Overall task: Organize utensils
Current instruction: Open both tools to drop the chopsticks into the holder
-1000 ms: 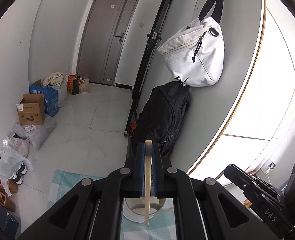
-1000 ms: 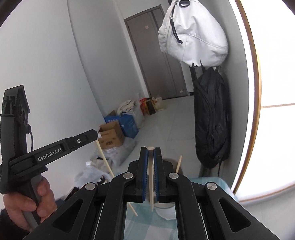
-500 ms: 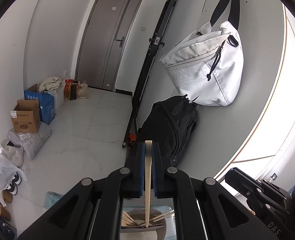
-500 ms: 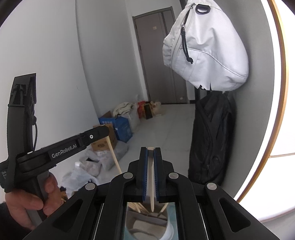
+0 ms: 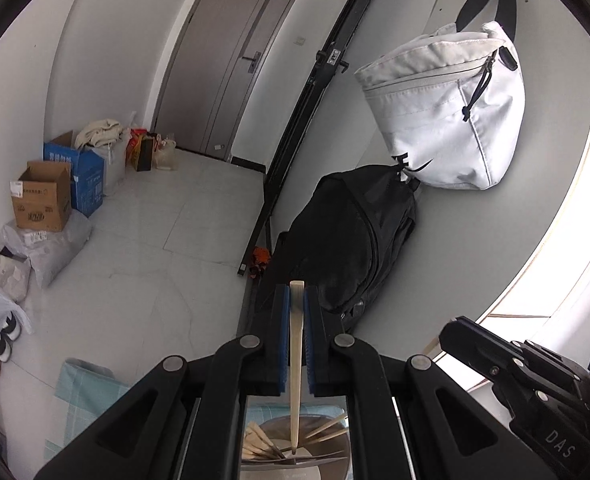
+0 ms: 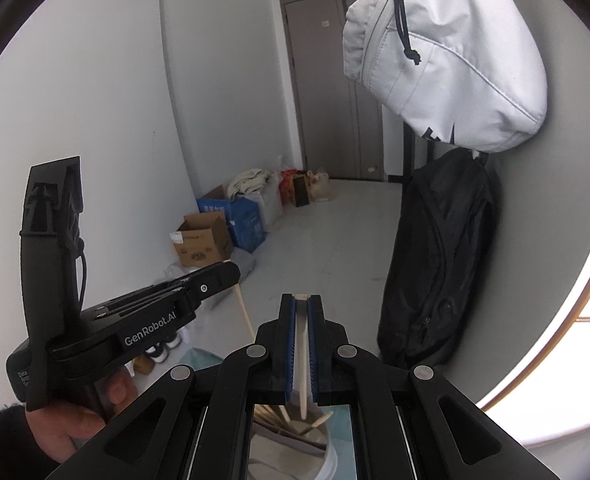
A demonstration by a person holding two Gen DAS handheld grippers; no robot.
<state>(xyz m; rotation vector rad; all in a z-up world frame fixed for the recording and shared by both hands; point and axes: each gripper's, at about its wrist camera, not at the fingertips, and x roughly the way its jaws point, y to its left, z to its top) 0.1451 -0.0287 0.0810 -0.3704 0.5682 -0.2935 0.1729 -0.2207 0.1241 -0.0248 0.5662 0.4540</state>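
My left gripper [image 5: 296, 292] is shut on a pale wooden chopstick [image 5: 296, 364] that hangs down with its tip over a round utensil holder [image 5: 327, 446] holding several chopsticks. My right gripper [image 6: 302, 300] is shut on another pale chopstick [image 6: 303, 368], its lower end above the same white holder [image 6: 327, 460]. In the right wrist view the left gripper [image 6: 231, 270] sits at the left, held by a hand, with its chopstick [image 6: 245, 314] slanting down. The right gripper's body [image 5: 511, 364] shows at the lower right of the left wrist view.
A light blue checked cloth [image 5: 87, 388] covers the table under the holder. Beyond are a black backpack [image 5: 347, 236], a white bag [image 5: 443, 120] hanging on the wall, cardboard boxes [image 5: 43, 196], bags and shoes on the floor, and a grey door [image 5: 223, 64].
Both grippers have tilted upward and moved in over the holder, so the cup with its chopsticks now sits directly below both held chopsticks. Both stay shut.
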